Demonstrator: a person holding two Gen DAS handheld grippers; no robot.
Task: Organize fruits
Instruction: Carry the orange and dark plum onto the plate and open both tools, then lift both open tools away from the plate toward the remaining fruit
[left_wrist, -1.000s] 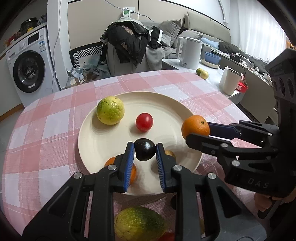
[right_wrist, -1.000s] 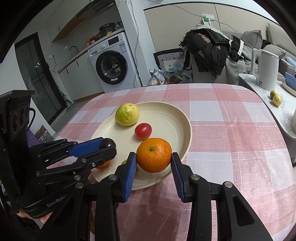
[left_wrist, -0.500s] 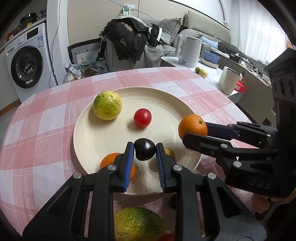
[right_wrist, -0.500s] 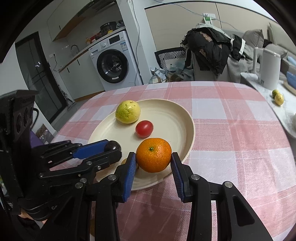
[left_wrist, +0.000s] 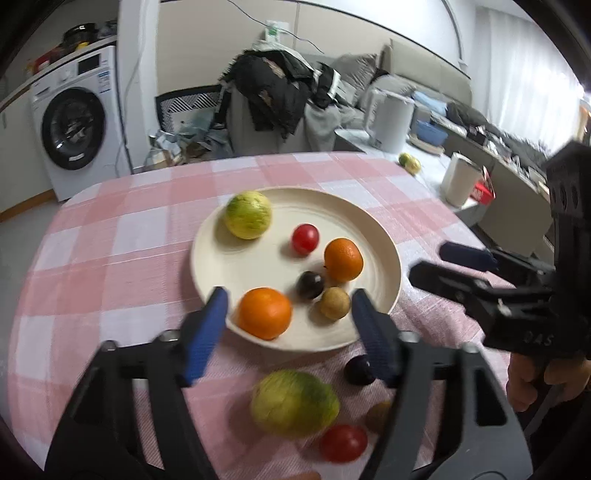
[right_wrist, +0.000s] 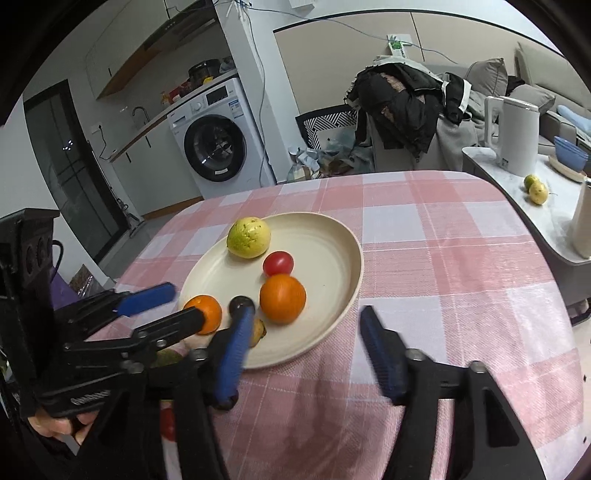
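Observation:
A cream plate (left_wrist: 384, 254) (right_wrist: 332, 236) on the pink checked tablecloth holds a yellow-green fruit (left_wrist: 248, 215), a red tomato (left_wrist: 305, 239), two oranges (left_wrist: 343, 259) (left_wrist: 264, 313), a dark plum (left_wrist: 311, 284) and a small brown fruit (left_wrist: 334, 302). My left gripper (left_wrist: 290, 325) is open and empty, drawn back at the plate's near rim. My right gripper (right_wrist: 306, 347) is open and empty, just off the plate's near right rim; it also shows in the left wrist view (left_wrist: 439, 264). The second orange (right_wrist: 283, 298) lies on the plate.
On the cloth in front of the plate lie a green-yellow fruit (left_wrist: 294, 403), a dark plum (left_wrist: 357, 369), a red tomato (left_wrist: 343, 443) and a small brown fruit (left_wrist: 377, 416). A side table with a white kettle (right_wrist: 515, 134) and two small fruits (right_wrist: 535, 190) stands right.
My left gripper has opened and let the dark plum onto the plate. My right gripper has opened and let the orange onto the plate. Both have pulled back toward me.

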